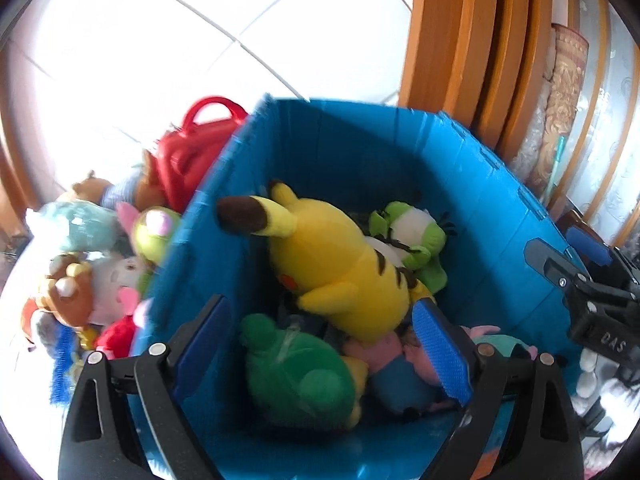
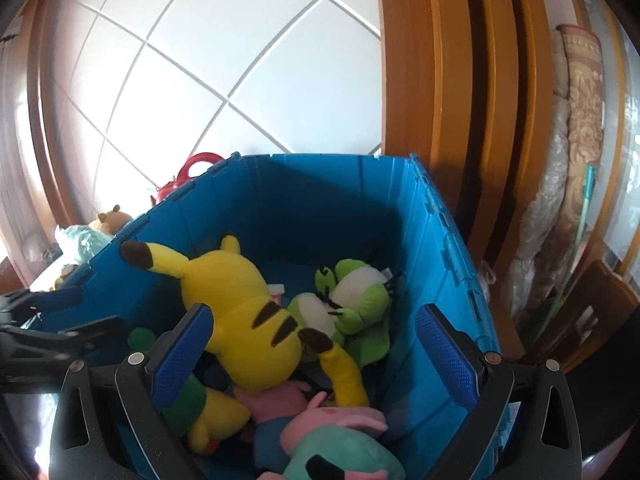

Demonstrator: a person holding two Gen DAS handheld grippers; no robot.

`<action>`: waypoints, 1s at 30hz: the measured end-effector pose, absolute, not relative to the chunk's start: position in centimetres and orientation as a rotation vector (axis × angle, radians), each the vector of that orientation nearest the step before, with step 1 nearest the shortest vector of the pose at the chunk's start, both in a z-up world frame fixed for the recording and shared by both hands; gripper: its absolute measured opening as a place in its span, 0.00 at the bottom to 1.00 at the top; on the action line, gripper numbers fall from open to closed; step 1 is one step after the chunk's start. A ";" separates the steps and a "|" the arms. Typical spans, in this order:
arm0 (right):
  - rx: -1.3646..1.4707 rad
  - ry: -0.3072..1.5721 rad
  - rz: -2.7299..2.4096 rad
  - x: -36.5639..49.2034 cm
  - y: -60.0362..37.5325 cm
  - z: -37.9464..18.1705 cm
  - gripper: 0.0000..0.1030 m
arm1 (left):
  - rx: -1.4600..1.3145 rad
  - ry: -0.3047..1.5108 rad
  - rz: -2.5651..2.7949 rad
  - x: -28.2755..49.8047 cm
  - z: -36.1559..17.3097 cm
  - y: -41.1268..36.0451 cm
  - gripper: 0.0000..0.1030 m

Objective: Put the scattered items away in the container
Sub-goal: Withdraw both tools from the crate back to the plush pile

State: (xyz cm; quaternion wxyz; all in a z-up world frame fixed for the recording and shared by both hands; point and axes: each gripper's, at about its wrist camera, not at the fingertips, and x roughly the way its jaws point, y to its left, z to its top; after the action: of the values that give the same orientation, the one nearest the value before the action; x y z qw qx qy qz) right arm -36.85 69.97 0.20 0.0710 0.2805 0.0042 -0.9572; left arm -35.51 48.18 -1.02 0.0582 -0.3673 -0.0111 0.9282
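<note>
A blue plastic crate (image 1: 352,136) (image 2: 320,184) holds several plush toys: a yellow Pikachu (image 1: 340,256) (image 2: 240,300), a green frog (image 1: 416,236) (image 2: 352,296), a dark green plush (image 1: 296,376) and a pink pig plush (image 1: 404,364) (image 2: 332,424). My left gripper (image 1: 320,344) is open and empty above the crate's near side. My right gripper (image 2: 316,348) is open and empty above the crate; it also shows in the left wrist view (image 1: 576,260). More plush toys (image 1: 92,264) lie in a heap outside the crate's left wall.
A red handbag (image 1: 196,140) (image 2: 192,168) sits behind the heap. White tiled floor (image 2: 224,60) lies beyond. Orange wooden frames (image 2: 460,80) and a rolled patterned rug (image 2: 580,120) stand to the right of the crate.
</note>
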 end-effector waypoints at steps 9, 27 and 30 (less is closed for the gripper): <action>0.737 0.059 -2.801 -32.3 64.3 2.7 1.00 | -1.082 -0.118 2.929 -28.9 0.2 40.4 0.90; 0.753 0.156 -2.623 -21.3 43.2 0.4 1.00 | -1.395 -0.346 3.054 -13.7 -6.6 15.7 0.90; 0.781 0.161 -2.602 -19.6 40.2 -0.9 1.00 | -1.431 -0.360 3.059 -11.7 -7.9 12.6 0.90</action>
State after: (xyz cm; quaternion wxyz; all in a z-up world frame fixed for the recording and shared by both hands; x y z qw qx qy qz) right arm -19.58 40.17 -0.93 0.2084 0.2805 0.0578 -0.9352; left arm -11.66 12.61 -7.92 -0.1269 -0.4178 -0.1050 0.8935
